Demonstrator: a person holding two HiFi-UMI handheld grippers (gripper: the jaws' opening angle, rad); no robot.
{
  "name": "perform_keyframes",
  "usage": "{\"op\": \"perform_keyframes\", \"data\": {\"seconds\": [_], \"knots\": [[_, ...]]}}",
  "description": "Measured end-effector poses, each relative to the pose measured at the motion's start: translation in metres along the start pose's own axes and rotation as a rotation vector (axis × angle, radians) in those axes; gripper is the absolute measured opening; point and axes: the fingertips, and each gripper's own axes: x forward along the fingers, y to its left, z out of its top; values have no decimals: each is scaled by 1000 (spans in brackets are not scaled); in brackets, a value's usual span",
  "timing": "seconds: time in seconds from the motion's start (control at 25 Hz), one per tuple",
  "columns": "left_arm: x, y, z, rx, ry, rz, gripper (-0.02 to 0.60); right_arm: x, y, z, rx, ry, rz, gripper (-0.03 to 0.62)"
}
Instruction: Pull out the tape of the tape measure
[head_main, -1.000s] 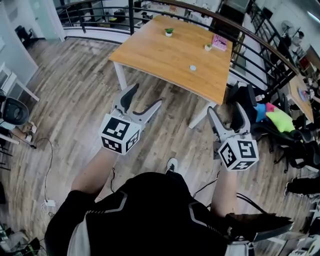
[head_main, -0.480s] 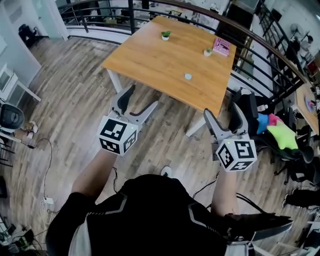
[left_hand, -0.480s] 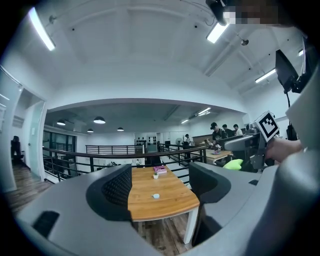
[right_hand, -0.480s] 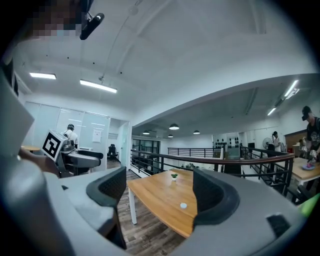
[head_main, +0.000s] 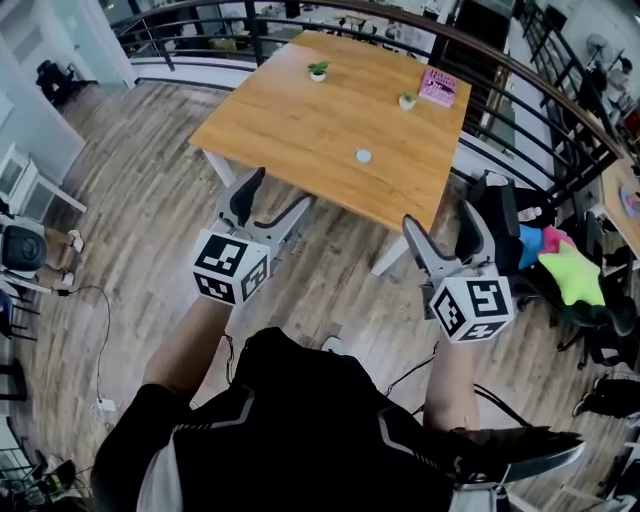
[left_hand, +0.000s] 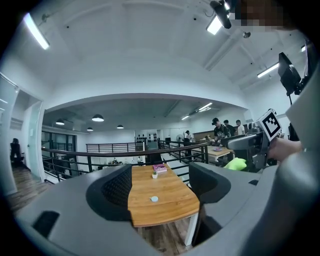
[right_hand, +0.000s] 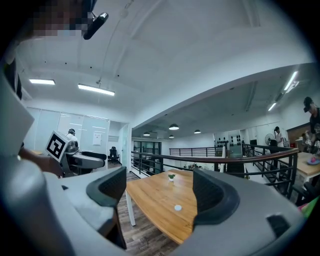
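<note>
Both grippers hover over the floor on the near side of the table (head_main: 280, 120), well apart from it. The left gripper (head_main: 272, 195) and the right gripper (head_main: 440, 222) each have their jaws spread with nothing between them. The small white disc, probably the tape measure (head_main: 363, 156), lies near the table's near edge, ahead and between the grippers, seemingly nearer the left one; its tape end is too small to see.
</note>
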Motion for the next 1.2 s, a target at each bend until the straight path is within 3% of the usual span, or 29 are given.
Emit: {"op": "perform_keyframes", "data": {"seconds": [0.24,0.48,0.68,0.96,1.2], "knots": [[33,0,-3,10,11,-30,357,19,-20,-13,19,19,-9,420],[75,27,-5,1,-4,-80,357,55,-30,-14,8,38,-34,420],[117,71,-2,36,-17,-145,357,101,-42,-14,1,57,-108,419],[181,135,6,24,-34,-252,357,178,-51,0,3,67,-189,411],[220,185,9,10,-33,-296,357,230,-57,12,-7,68,-240,412]]}}
